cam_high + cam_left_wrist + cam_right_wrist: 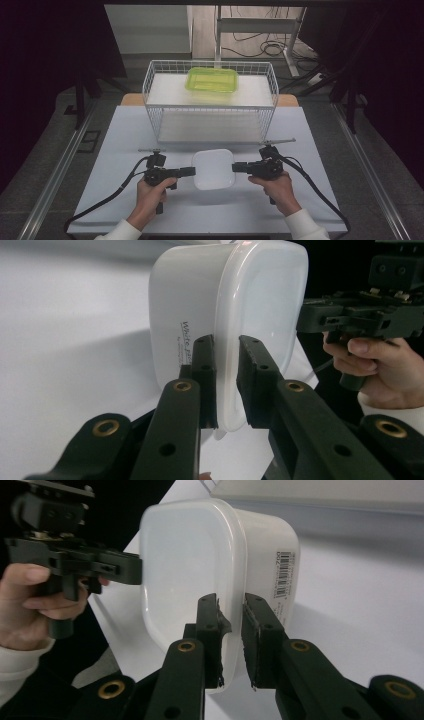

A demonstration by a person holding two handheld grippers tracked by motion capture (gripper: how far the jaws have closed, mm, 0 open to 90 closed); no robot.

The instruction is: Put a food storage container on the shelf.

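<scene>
Both grippers are clamped on the white lidded container (213,169), which sits mid-tabletop (125,130) in front of the wire basket (150,80): left gripper (189,171) and right gripper (237,167) jaws pinch opposite rims. I'd lift evenly, keeping both hands level so it doesn't twist.

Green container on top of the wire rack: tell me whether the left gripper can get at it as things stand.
Probably not right away. The left gripper is clamped on the rim of the white container, with the right gripper on the opposite rim. The green container lies uncovered on the wire rack, so the way looks free after letting go.
</scene>
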